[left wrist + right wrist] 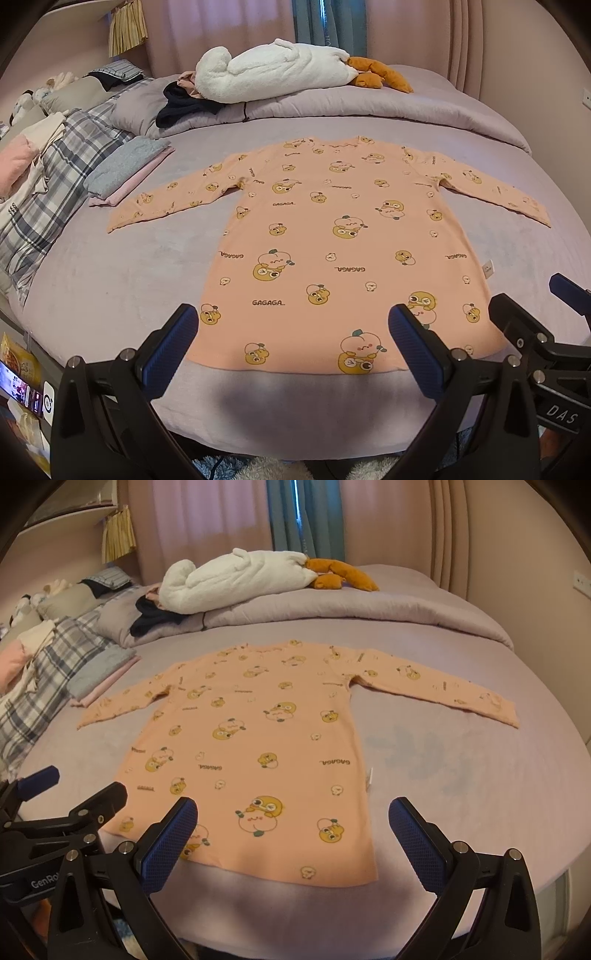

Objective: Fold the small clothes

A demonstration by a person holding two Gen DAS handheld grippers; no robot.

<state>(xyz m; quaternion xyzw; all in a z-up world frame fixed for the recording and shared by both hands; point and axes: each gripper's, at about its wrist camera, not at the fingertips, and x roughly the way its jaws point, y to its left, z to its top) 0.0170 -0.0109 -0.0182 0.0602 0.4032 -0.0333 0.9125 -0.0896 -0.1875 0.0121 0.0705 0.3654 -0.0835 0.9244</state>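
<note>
Lilac bed (110,280), peach shirt (332,240) spread flat, pink curtains (221,22), both grippers' fingers (173,339) apart, empty.

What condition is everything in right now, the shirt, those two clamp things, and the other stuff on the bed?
Peach shirt: unfolded, flat, both sleeves spread.
Left gripper: open, empty, near the hem.
Right gripper: open, empty, near the hem.
Grey and pink clothes: folded, stacked beside the left sleeve.
White plush toy: lying on the rolled quilt.
Curtains: drawn.
</note>
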